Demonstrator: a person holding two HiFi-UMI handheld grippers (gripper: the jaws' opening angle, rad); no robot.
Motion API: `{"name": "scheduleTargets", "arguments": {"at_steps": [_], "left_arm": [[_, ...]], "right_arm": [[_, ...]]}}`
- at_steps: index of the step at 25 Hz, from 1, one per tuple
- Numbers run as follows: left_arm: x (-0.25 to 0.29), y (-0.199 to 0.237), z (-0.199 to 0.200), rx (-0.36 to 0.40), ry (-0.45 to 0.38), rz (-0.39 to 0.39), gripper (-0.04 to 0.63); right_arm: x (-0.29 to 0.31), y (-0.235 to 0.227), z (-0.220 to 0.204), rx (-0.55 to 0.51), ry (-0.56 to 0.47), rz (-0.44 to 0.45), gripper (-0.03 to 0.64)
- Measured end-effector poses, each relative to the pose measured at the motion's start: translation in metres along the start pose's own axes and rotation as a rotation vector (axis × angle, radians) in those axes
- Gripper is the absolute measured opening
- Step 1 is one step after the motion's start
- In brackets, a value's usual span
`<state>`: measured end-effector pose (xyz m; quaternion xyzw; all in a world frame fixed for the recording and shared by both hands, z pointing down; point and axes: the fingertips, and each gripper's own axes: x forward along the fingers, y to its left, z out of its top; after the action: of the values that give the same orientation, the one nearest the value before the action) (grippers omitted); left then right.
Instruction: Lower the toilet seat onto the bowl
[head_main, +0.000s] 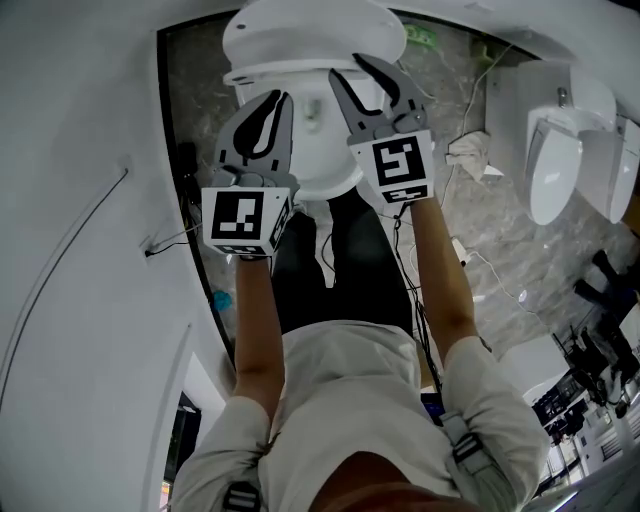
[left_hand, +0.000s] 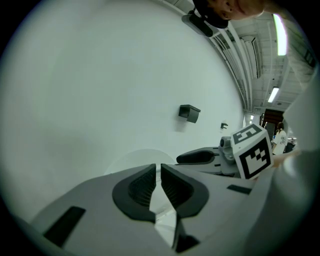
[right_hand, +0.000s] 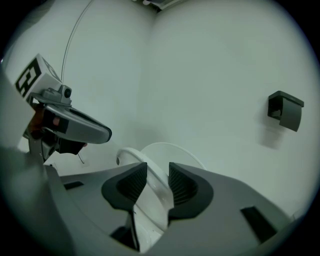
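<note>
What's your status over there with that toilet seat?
Right gripper clamped on toilet seat rim. Left gripper shut, empty. Seat not yet down on bowl. Nothing seen in the way.

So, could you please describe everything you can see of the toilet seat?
The toilet seat is a white ring, smooth and glossy like plastic, with a rounded rim. It looks raised off the bowl, standing nearly on edge in front of the pale round lid. The right hand-held gripper holds its rim between both dark ribbed pads. Nothing else touches the part that shows; its hinge is hidden.
</note>
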<state>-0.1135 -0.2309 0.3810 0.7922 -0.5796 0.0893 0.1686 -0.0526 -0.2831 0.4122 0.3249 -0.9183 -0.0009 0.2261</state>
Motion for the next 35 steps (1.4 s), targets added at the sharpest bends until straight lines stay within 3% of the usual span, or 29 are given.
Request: {"name": "scheduleTargets", "arguments": {"at_steps": [16,20,24,35], "left_arm": [[-0.010,-0.006,-0.026,0.019,0.033,-0.021,0.028],[-0.009,-0.005,-0.037,0.052,0.072,-0.030,0.108],[-0.004,-0.004,-0.047,0.098,0.111,-0.031,0.122],[-0.008,-0.001,-0.051,0.132,0.111,-0.014,0.156]], "right_arm": [[-0.024,0.029,-0.012,-0.003,0.008,-0.008,0.155],[-0.029,0.036,-0.014,-0.003,0.007,-0.008,0.158],[-0.032,0.039,-0.016,-0.002,0.006,-0.010,0.158],[-0.042,0.047,-0.019,-0.012,0.014,-0.009,0.160]]}}
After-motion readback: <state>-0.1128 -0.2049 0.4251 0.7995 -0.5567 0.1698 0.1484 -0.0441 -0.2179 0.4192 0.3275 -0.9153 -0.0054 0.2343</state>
